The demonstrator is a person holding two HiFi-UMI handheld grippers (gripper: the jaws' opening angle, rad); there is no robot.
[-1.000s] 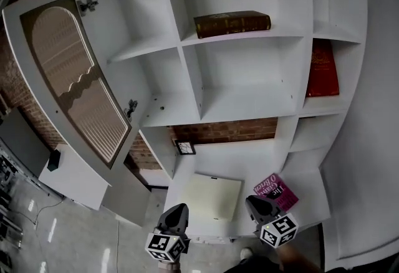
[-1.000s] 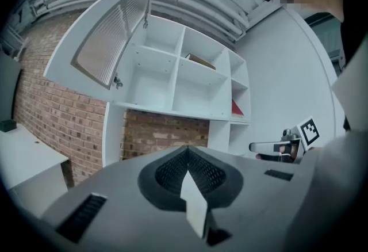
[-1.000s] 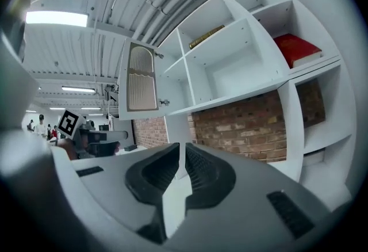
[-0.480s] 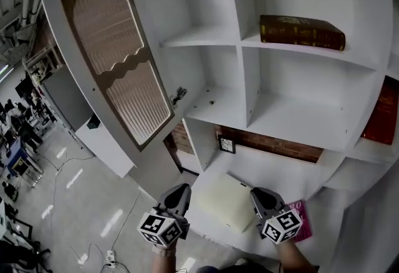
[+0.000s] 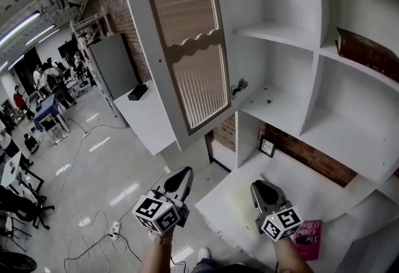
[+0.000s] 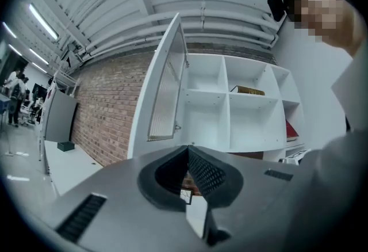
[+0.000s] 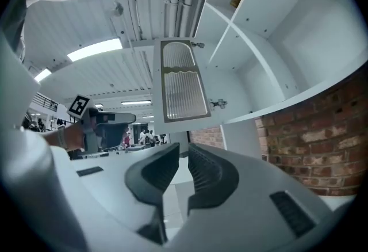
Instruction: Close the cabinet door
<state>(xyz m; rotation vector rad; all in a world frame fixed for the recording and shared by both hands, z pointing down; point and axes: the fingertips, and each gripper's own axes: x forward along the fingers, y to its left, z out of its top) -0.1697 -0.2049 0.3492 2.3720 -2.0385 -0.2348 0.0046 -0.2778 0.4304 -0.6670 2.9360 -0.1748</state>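
Observation:
The white cabinet door (image 5: 187, 47) with its arched ribbed panel stands wide open, hinged to the left wall of the white shelf unit (image 5: 283, 35). It also shows in the left gripper view as the door (image 6: 167, 92) edge-on, and in the right gripper view as the door (image 7: 183, 81) face-on. My left gripper (image 5: 182, 177) is shut and empty, below the door's lower edge and apart from it. My right gripper (image 5: 260, 189) is shut and empty too, over the lower shelf. Up close, the left gripper (image 6: 187, 150) and right gripper (image 7: 184, 150) hold nothing.
A brown book (image 5: 368, 47) lies on an upper shelf. A pink book (image 5: 308, 237) and a cream board (image 5: 240, 197) lie on the low shelf, with a small frame (image 5: 268, 147) behind them. A white table (image 5: 149, 119) and people stand at the left.
The view has swung left: the door went from the picture's left to its upper middle. Both grippers rose and swung with it, still shut, now nearer the door's lower edge.

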